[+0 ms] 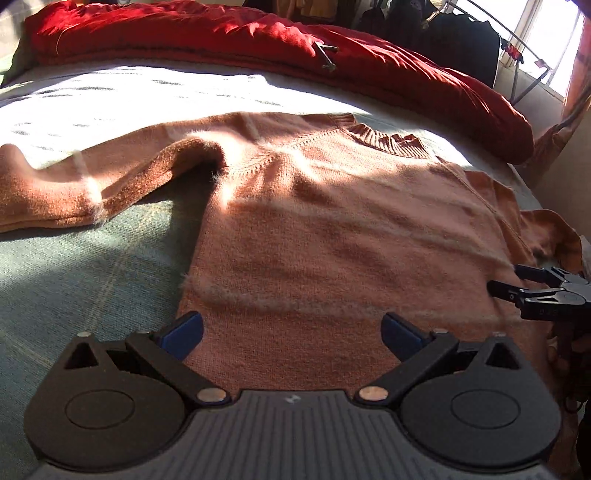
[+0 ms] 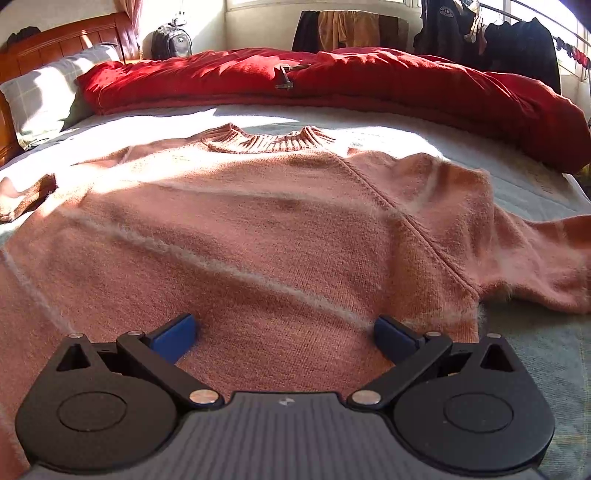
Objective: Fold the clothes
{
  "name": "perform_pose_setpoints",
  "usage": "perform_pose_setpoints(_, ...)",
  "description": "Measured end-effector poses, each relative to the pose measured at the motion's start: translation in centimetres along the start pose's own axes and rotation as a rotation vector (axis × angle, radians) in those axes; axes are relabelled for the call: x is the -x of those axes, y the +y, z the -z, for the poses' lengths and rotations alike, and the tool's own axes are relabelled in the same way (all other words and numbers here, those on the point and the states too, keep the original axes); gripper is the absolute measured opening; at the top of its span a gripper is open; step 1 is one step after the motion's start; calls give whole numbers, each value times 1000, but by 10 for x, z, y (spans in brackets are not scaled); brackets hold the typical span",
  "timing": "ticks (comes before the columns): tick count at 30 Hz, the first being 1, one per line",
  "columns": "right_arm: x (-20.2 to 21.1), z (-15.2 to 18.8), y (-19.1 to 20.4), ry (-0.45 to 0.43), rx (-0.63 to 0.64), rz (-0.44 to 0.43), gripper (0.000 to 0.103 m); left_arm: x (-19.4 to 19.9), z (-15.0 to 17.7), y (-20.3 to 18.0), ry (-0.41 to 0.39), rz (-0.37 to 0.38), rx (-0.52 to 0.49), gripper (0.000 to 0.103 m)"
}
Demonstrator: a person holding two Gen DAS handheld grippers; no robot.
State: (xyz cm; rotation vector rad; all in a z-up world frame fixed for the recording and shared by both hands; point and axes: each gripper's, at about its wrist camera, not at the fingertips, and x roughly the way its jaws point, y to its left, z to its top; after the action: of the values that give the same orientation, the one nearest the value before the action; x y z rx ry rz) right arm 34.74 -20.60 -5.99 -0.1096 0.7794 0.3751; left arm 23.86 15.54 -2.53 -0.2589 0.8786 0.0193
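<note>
Sunlit bedroom; the bed (image 2: 535,192) with its pale sheet serves as the work surface. A red duvet (image 2: 369,85) is pushed into a roll along the far side, which I judge was done to free a flat area for folding. Pillow (image 2: 40,96) and wooden headboard (image 2: 74,33) sit at far left, and a backpack (image 2: 171,40) stands beyond them.

Sweater (image 2: 258,229), salmon knit with pale fuzzy stripes, lies face up and flat on the sheet, collar (image 2: 273,142) away from the viewer and both sleeves spread outward. This layout suits a start: body smoothed, sleeves free to be folded in. No fold is made yet.

Left hand-held gripper (image 1: 291,332) hovers over the hem near the sweater's left edge, jaws wide apart, holding nothing. Right hand-held gripper (image 2: 284,332) sits low over the lower right body, jaws likewise apart and empty; seen from the left wrist it is just above the fabric's right edge.

Containers: none within reach. The backpack's contents are not visible. Dark garments hang on a rack (image 2: 517,37) by the window.
</note>
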Motion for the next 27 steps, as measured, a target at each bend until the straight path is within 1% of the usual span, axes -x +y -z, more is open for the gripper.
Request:
perform_pose_setpoints(4, 1, 0, 0, -2, 0, 2, 103, -7, -7, -24, -15, 88, -37, 102)
perform_pose_setpoints(6, 1, 0, 1, -1, -2, 2, 103, -16, -5, -32, 4, 99, -46, 102)
perform_pose_setpoints(8, 1, 0, 1, -3, -3, 5, 103, -27, 2, -32, 52, 75, -28, 102)
perform_pose_setpoints(9, 1, 0, 1, -5, -3, 6, 103, -30, 5, -30, 64, 54, -18, 102)
perform_pose_setpoints(11, 1, 1, 1, -9, -1, 8, 103, -25, 12, -23, 51, 38, -4, 102)
perform_pose_setpoints(15, 2, 0, 2, -12, 1, 13, 103, -12, 16, -10, 43, 21, 60, 102)
perform_pose_setpoints(18, 4, -3, 2, 2, -1, 8, 103, -12, 15, -11, 42, 9, 62, 102)
perform_pose_setpoints(21, 16, -10, -8, -1, -46, -41, 103, -18, 13, -19, 52, -20, 34, 102)
perform_pose_setpoints(24, 40, -15, -34, -62, -150, -115, 103, -22, 11, -26, 57, -33, 11, 102)
perform_pose_setpoints(27, 70, -14, -75, -169, -261, -117, 103, -24, 9, -28, 57, -24, 9, 102)
